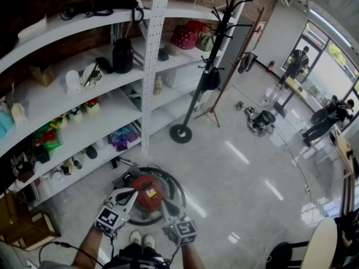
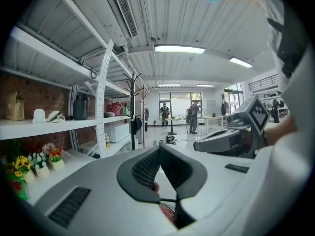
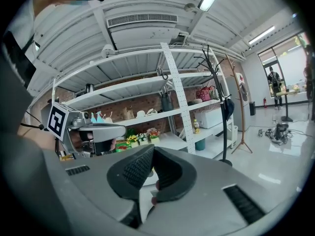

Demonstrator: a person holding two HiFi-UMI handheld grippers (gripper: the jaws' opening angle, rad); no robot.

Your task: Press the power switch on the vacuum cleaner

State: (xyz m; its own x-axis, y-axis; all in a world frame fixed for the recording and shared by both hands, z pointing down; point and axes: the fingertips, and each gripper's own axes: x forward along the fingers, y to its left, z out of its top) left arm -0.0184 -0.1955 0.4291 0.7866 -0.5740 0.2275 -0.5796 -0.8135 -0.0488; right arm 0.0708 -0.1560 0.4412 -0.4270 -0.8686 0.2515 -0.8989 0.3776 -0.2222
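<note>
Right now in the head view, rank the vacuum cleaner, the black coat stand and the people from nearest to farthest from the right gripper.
1. vacuum cleaner, just beyond the right gripper.
2. black coat stand, ahead, mid-floor.
3. people, far right, across the room.

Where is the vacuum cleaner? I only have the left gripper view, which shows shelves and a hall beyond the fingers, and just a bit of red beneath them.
Observer: In the head view, the vacuum cleaner, red and black, sits on the floor right below both grippers.
Operator: Is the left gripper on it?
Observer: From above, the left gripper points at the left edge of the red body. I cannot tell whether it touches.
Operator: And the right gripper?
Observer: Its own view shows the right gripper with its fingers closed and nothing between them.
</note>
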